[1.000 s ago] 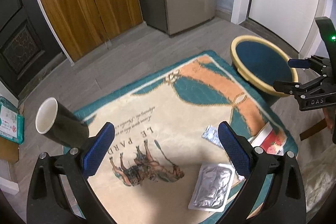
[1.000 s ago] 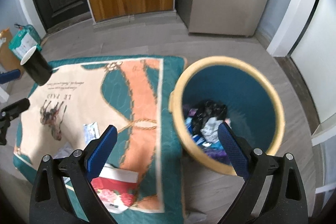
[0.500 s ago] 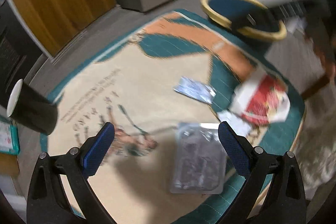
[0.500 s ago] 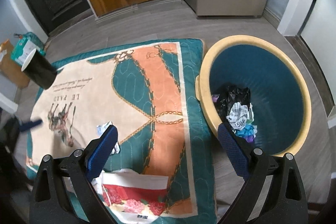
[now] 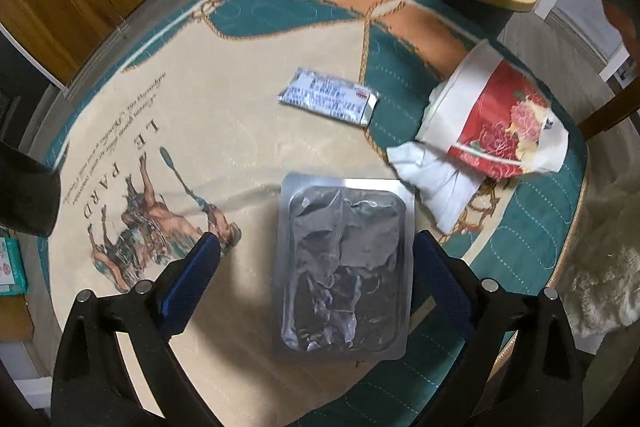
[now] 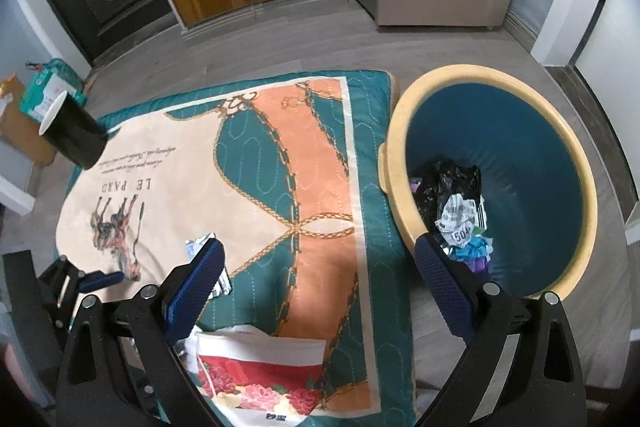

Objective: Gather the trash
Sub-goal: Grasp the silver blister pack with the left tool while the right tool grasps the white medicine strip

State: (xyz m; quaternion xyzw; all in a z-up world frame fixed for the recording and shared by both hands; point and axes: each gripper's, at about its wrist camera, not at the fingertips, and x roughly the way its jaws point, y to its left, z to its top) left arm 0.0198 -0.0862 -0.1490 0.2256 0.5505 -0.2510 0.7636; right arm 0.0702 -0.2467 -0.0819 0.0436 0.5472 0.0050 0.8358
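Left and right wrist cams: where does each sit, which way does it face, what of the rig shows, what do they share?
Left wrist: on the left gripper, low over the mat, looking down at the foil tray; its open fingers show, right gripper at top edge.
Right wrist: on the right gripper, higher, facing mat and bin; its open fingers show, left gripper at lower left.
Shared: mat, bin, sachet, red floral packet, black cup.
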